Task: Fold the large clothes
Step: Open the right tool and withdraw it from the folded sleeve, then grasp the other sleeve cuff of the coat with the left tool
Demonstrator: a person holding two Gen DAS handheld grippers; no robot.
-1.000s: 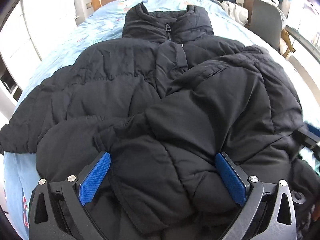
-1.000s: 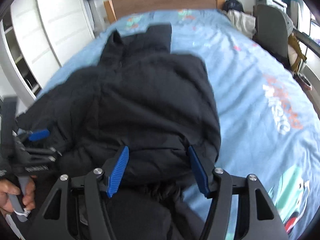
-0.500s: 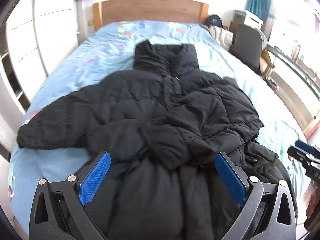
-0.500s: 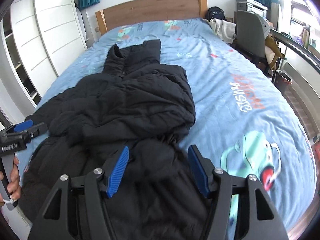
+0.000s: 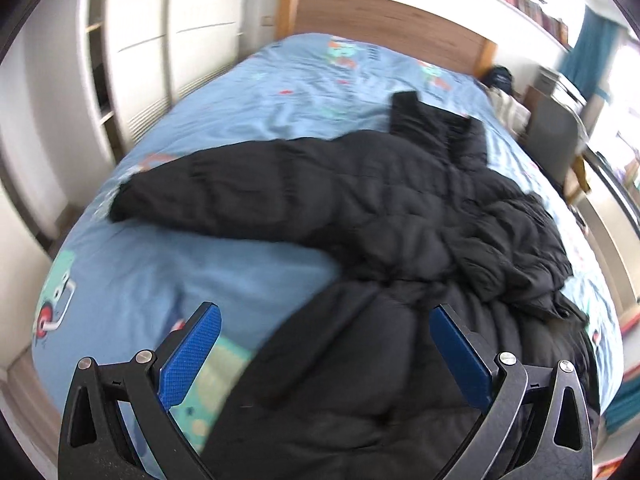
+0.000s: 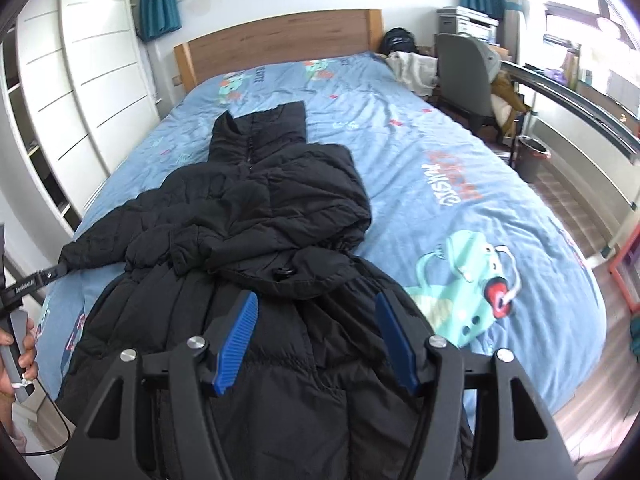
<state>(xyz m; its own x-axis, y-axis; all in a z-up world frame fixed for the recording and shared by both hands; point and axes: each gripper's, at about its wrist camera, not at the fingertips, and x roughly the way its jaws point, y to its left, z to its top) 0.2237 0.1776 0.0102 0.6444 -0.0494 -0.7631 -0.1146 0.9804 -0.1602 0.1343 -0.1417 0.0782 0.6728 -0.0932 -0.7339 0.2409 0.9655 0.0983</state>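
Black puffer jacket [image 6: 256, 216] on the bed [image 6: 460, 184], under both tools, left [image 5: 324, 354] and right [image 6: 316, 336], each spread apart, empty.

Bright daylight from window [image 6: 580, 8] at right, glare there. Left wrist view motion-blurred, esp. bed [image 5: 240, 128]; right view sharp. Fisheye bends edges, dark corner vignetting.

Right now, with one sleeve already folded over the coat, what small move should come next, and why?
Probably swing the left gripper toward the sleeve that lies stretched out flat on the bed. Both grippers are open and hold nothing, and the other sleeve already lies across the coat, so this one seems the next to fold.
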